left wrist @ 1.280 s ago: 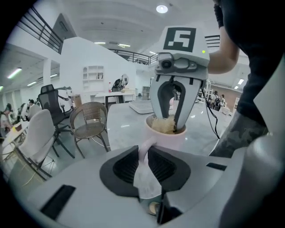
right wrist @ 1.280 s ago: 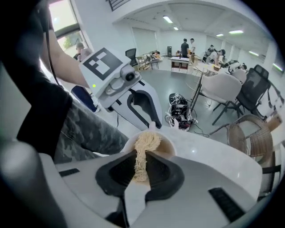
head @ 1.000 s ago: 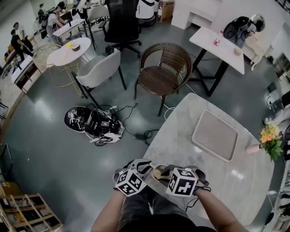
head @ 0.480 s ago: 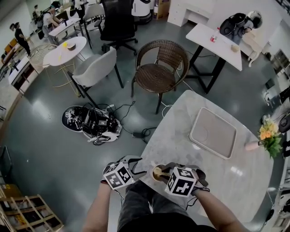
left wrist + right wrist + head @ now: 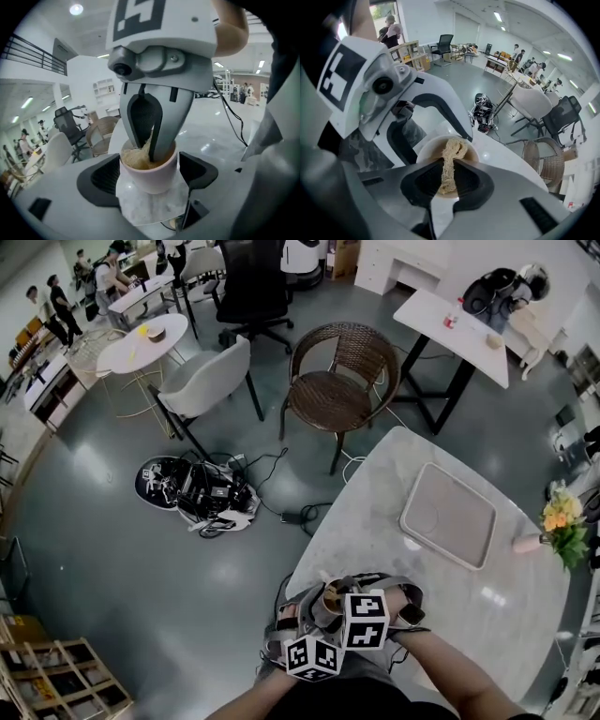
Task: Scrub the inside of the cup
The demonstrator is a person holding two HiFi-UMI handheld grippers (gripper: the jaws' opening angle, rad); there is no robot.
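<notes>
A pale cup stands near the edge of the marble table, with a tan fibrous scrubber inside it. My left gripper has the cup between its jaws. The jaws are opening, and one pad stands close on each side of the cup wall. My right gripper reaches down into the cup, shut on the scrubber. In the head view the cup shows just beyond the two marker cubes, at the table's near left edge.
A grey tray lies further back on the table, and yellow flowers stand at its right edge. A wicker chair and a grey chair stand beyond the table. A tangle of cables and gear lies on the floor.
My left gripper has swung from the cup's left round to its near side, and its jaws have opened around the cup. My right gripper has stayed in the cup with the scrubber.
</notes>
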